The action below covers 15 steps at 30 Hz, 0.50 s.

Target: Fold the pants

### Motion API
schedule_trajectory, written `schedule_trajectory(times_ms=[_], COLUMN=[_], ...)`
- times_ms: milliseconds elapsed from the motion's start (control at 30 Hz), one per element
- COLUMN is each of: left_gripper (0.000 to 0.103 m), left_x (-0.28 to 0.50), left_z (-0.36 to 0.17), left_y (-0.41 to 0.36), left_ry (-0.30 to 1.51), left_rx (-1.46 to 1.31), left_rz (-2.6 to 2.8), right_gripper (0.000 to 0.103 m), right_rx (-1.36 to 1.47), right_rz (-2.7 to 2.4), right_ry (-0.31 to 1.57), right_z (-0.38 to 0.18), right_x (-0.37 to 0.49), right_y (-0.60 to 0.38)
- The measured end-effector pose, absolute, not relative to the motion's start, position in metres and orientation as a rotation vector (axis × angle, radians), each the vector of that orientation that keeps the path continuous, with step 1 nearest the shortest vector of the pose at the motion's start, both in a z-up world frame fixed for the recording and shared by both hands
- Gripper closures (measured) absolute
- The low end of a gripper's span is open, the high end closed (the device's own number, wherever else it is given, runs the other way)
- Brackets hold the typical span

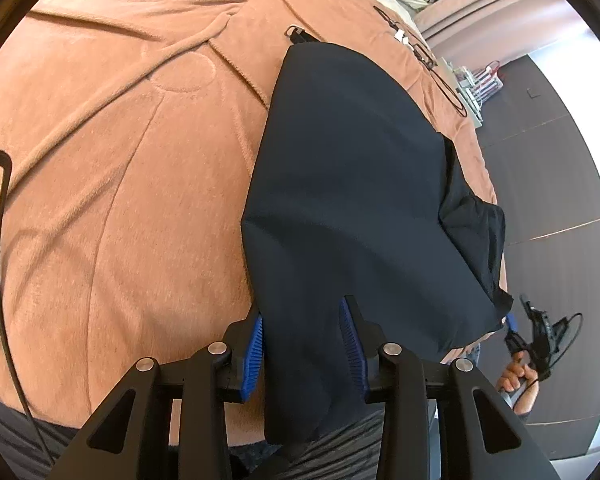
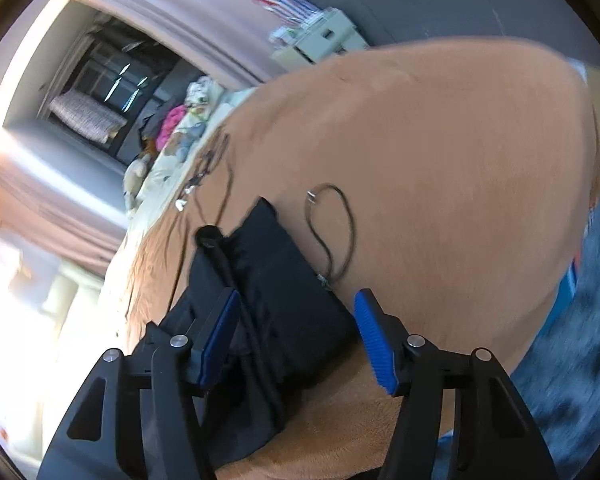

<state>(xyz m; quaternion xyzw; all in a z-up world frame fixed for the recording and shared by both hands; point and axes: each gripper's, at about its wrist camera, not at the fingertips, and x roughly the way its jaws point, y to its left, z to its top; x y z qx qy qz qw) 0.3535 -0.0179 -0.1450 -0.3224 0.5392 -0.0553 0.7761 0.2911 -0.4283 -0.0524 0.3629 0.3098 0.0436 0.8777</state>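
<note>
Dark navy pants [image 1: 352,200] lie lengthwise on a tan blanket [image 1: 120,160], one end hanging over the near edge. My left gripper [image 1: 304,344] is open, its blue pads [image 1: 254,356] on either side of the near end of the fabric. In the right wrist view the pants [image 2: 284,288] show as a dark bundle with a black drawstring across it. My right gripper [image 2: 300,336] is open wide just above the bundle. It also shows small at the left wrist view's lower right [image 1: 528,336], at the pants' corner.
A thin black cable [image 2: 336,232] loops on the blanket beside the pants. More cables [image 1: 432,64] and a clothes pile [image 2: 180,128] lie at the bed's far end. A black cord [image 1: 0,240] hangs at the left. Dark floor [image 1: 560,180] lies beyond the bed edge.
</note>
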Motion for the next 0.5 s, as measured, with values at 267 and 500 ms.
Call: schedule_trajectory(times_ms=[267, 500], left_gripper=[0.057, 0.05], left_x=[0.359, 0.357], left_z=[-0.136, -0.127], left_y=[-0.011, 0.0], left_ry=[1.141, 1.105], left_rx=[-0.673, -0.663], left_rz=[-0.1, -0.063], right_gripper=[0.045, 0.045], right_rx=[0.48, 0.359], right_rz=[0.21, 0.275], right_ry=[0.723, 0.797], right_z=[-0.029, -0.016], right_x=[0.32, 0.37], right_y=[-0.378, -0.359])
